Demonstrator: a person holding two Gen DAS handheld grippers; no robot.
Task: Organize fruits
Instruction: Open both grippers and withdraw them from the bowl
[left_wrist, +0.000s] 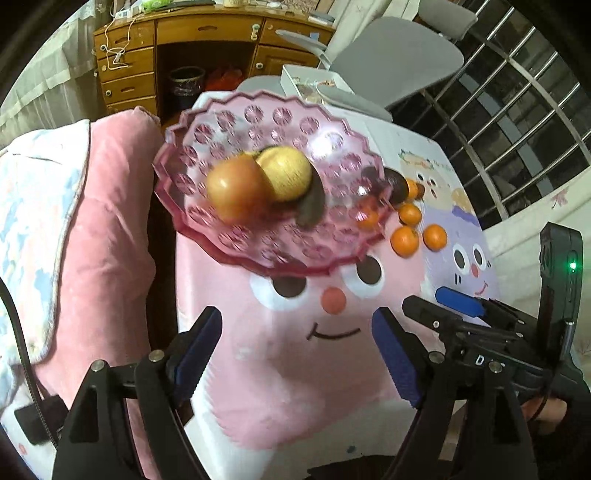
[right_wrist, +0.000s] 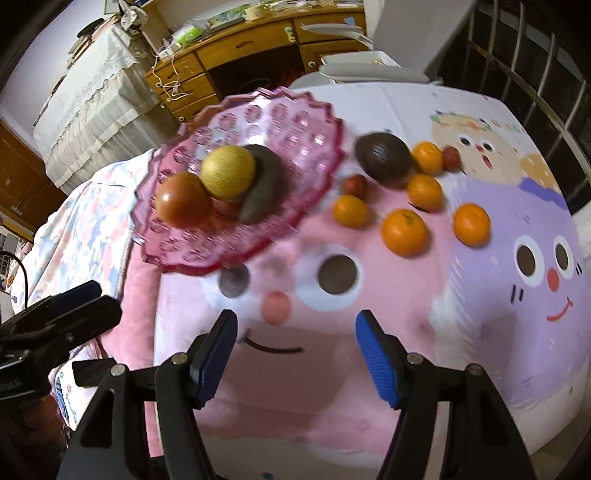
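We see left gripper (left_wrist: 297, 349) with jaws apart, nothing between, only tablecloth (left_wrist: 288, 369) below. Right gripper (right_wrist: 295, 354) likewise released, empty. Pink bowl (right_wrist: 314, 155) lies at 11 o'clock beyond our right jaws, well apart, with tomato (right_wrist: 183, 201), yellow fruit (right_wrist: 228, 171) and dark fruit (right_wrist: 264, 188) inside. Oranges (right_wrist: 405, 232) loose on cloth at 1 o'clock, avocado (right_wrist: 384, 158) beyond them.

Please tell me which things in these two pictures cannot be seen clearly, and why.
- Left wrist view: the dark fruit beyond the pink bowl is half hidden by the bowl's wall.
- Both views: motion blur smears the bowl's fruit; the long dark piece cannot be identified.
- Both views: the table's near edge is cut off.
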